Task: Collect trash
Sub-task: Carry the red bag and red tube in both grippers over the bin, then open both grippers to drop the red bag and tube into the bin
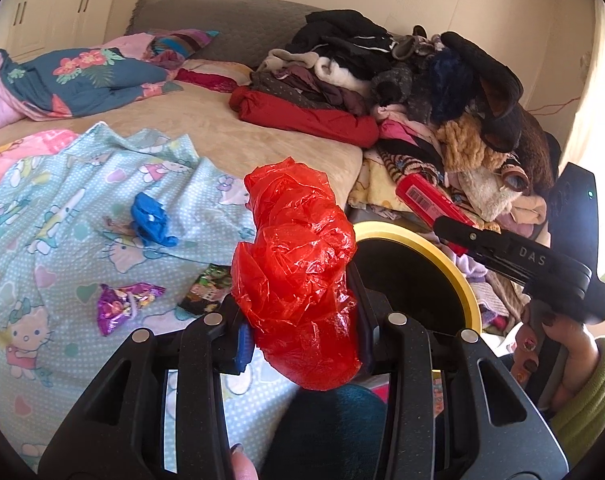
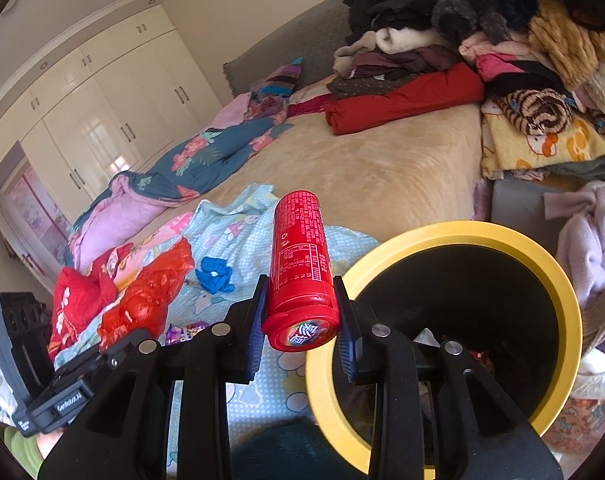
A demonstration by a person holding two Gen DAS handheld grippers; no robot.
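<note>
A crumpled, glossy red plastic bag (image 1: 298, 276) sits clamped in the left tool (image 1: 302, 320), beside the yellow-rimmed black bin (image 1: 468, 292) at the bed's (image 1: 262, 140) edge. The right tool (image 2: 300, 312) grips a smooth red cylindrical can (image 2: 300, 264) just left of the bin's rim. A blue wad (image 1: 150, 220) and foil wrappers (image 1: 122, 304) lie on the cartoon-print sheet (image 1: 62, 260).

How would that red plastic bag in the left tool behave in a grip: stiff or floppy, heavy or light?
The bag is thin, crinkled film bunched above the left tool, so probably floppy and very light. Its glossy surface suggests it may slip. It would likely crush rather than break or roll.
</note>
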